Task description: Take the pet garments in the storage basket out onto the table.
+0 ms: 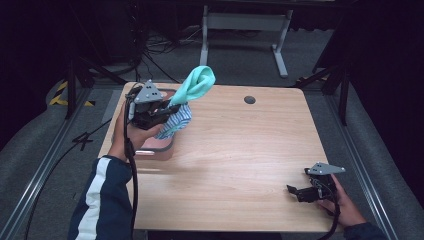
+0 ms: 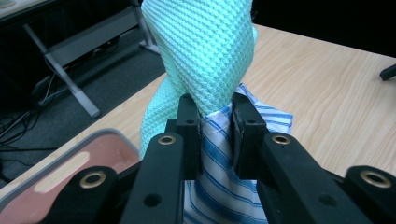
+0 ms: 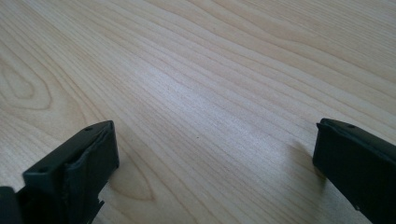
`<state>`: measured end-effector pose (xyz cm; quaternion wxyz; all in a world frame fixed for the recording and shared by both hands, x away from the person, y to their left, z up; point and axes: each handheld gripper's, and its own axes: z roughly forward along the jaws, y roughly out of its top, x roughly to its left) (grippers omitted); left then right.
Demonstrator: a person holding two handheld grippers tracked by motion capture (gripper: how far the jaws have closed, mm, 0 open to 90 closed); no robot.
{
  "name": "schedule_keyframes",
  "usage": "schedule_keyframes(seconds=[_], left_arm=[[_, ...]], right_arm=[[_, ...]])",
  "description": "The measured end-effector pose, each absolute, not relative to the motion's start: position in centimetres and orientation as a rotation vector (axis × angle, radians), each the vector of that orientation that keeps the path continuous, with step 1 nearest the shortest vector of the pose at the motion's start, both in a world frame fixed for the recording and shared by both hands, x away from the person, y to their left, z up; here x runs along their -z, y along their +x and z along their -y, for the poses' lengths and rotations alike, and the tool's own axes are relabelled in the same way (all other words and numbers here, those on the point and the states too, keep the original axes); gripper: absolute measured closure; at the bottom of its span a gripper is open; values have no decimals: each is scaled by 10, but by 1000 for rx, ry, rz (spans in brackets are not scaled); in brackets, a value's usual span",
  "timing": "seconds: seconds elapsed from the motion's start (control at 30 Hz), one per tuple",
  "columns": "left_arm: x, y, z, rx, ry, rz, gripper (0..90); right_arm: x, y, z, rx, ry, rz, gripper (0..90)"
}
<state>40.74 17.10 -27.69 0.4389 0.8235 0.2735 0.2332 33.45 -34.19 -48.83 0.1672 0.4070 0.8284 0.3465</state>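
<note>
Your left gripper is raised over the far left part of the desk, with your left hand wrapped around its body from below. In the left gripper view its fingers are pressed in on cloth: they pinch a blue-and-white striped cloth right where a mint-green waffle-weave cloth twists into it. The green cloth rises above the fingers in a thick twisted roll, and in the high view it stands up and leans to the right, past the far edge of the desk. The striped cloth hangs below the gripper, bunched, over a pink tray with a grey rim that sits at the left edge of the desk; whether the cloth touches the tray, you cannot tell from here.

Your right gripper is low at the near right corner of the desk, well apart from the cloths, with your right hand behind it. Its fingers are spread wide with nothing between them, just bare wood grain beneath
</note>
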Motion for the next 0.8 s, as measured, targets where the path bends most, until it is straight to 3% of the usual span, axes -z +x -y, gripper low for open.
schedule_keyframes(seconds=[0.8], left_arm=[[284,413,-111,-491,2111,-547,765]], right_arm=[[488,334,342,-986,1158,-2357,6]])
